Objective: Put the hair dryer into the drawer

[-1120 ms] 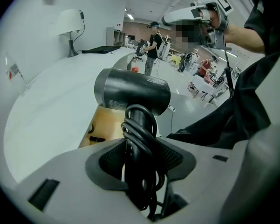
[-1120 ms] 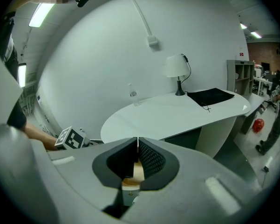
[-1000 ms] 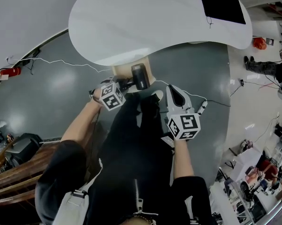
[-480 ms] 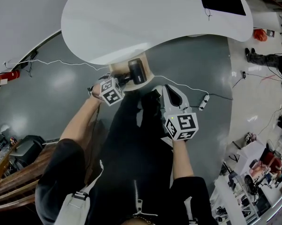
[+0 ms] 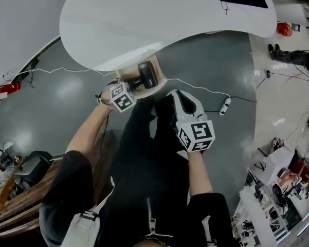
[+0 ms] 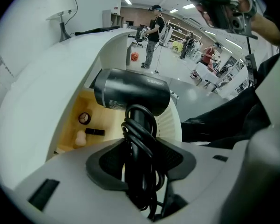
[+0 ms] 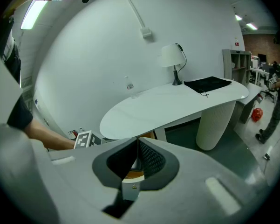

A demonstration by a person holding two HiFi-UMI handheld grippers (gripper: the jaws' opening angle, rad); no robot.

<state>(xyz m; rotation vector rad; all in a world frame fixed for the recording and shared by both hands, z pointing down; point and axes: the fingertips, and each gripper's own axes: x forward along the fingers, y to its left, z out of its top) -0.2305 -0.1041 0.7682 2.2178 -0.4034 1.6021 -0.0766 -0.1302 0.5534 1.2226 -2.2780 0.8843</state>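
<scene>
A person stands at a curved white desk (image 5: 159, 19) that fills the top of the head view. Just under its near edge, left of centre, an open wooden drawer (image 6: 70, 125) shows a pale tan floor. The left gripper (image 5: 132, 88) is clamped on the handle of a black hair dryer (image 6: 130, 94), whose cord is wound round that handle. The barrel hangs over the drawer opening and is not yet resting inside. In the drawer, at the left of the left gripper view, lie a small round ring (image 6: 84, 118) and a short black stick (image 6: 94, 131). The right gripper (image 7: 137, 146), lower right of the dryer in the head view, has its jaws pressed together on nothing and is apart from the drawer.

The step in hand looks like lowering the dryer in. It would go best set down on bare floor away from the small items, with the barrel lying flat below the rim. The cord loops should be inside before the jaws let go.
</scene>
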